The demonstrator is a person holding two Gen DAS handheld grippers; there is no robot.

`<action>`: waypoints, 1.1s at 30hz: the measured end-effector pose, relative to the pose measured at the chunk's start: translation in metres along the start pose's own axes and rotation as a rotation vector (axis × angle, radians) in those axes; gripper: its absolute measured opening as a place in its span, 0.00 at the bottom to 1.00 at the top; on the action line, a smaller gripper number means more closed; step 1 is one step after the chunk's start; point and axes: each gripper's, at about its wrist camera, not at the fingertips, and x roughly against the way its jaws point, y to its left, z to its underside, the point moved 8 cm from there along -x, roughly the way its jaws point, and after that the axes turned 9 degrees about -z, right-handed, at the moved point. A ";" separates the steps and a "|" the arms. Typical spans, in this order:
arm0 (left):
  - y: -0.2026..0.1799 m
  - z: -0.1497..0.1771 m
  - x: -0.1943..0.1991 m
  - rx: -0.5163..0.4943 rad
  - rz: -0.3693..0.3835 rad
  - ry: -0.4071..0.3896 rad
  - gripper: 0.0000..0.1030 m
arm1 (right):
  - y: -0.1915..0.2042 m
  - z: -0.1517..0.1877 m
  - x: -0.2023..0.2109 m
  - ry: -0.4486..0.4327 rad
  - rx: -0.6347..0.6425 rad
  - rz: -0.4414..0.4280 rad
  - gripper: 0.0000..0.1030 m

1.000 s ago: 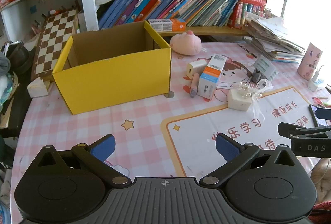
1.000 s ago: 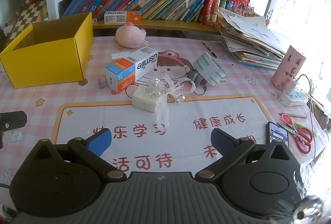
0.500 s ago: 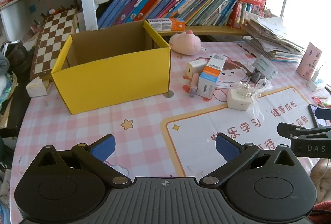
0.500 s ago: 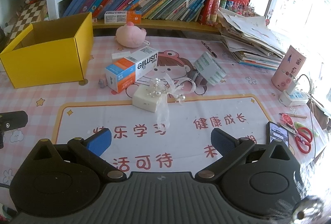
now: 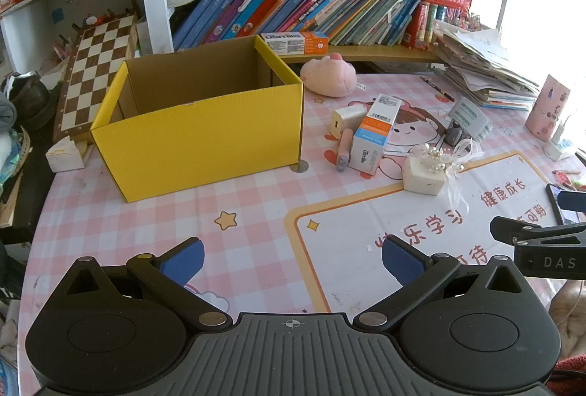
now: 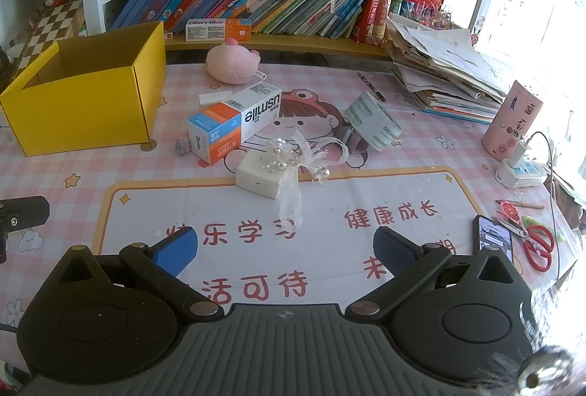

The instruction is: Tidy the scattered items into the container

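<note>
An open yellow cardboard box [image 5: 197,136] [image 6: 84,114] stands at the table's left. To its right lie a usmile toothpaste box [image 5: 373,136] [image 6: 234,123], a white block with a pearl ribbon [image 5: 425,172] [image 6: 262,172], a pink plush [image 5: 329,77] [image 6: 232,66], a small white charger [image 5: 346,119], a pink tube [image 5: 344,150] and a tape roll [image 6: 373,125]. My left gripper [image 5: 293,260] is open and empty, low over the near table. My right gripper [image 6: 285,249] is open and empty, short of the white block.
A bookshelf [image 6: 293,4] runs along the back. A paper stack [image 6: 447,74], pink cylinder [image 6: 512,125], power strip [image 6: 520,172], phone [image 6: 494,238] and red scissors [image 6: 538,246] sit at right. A chessboard [image 5: 95,74] leans at left.
</note>
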 end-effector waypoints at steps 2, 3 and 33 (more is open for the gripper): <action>0.001 0.000 0.000 0.000 0.001 0.001 1.00 | 0.000 0.000 0.000 0.000 0.000 0.000 1.00; 0.001 0.000 -0.001 0.000 0.001 0.001 1.00 | 0.001 0.000 0.000 0.001 0.000 0.000 1.00; -0.001 -0.001 -0.004 -0.022 0.037 0.012 1.00 | 0.004 -0.002 -0.003 0.002 0.013 -0.001 1.00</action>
